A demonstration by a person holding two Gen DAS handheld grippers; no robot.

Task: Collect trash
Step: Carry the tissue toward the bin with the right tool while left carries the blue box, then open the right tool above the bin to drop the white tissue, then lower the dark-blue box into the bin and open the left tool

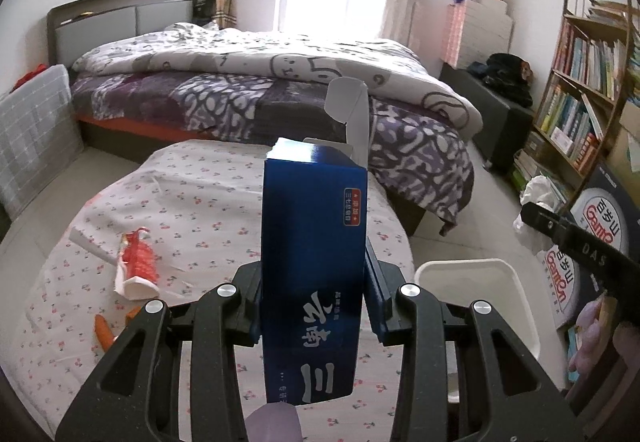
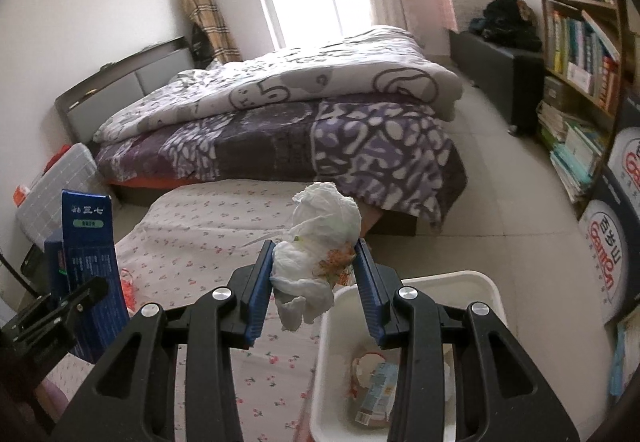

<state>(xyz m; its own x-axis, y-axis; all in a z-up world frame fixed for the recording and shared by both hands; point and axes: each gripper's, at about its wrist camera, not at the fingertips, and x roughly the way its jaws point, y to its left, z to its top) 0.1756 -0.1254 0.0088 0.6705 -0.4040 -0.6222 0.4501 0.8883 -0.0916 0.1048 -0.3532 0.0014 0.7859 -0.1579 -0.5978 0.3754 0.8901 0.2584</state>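
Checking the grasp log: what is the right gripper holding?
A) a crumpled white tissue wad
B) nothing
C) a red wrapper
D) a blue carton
A: the right gripper is shut on the crumpled white tissue wad, near the white bin; the left gripper holds the blue carton.

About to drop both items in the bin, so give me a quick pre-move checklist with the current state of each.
1. Left gripper shut on the tall blue cardboard box: ok.
2. Right gripper shut on the crumpled white tissue wad: ok.
3. Wad directly over the white plastic bin: not ok, it hangs at the rim's near-left corner.
4. Room in the bin: ok, only a few pieces in it.
5. Box over the bin: not ok, it is above the floral-cloth table.
6. Table cleared: not ok, red-and-white wrapper remains.
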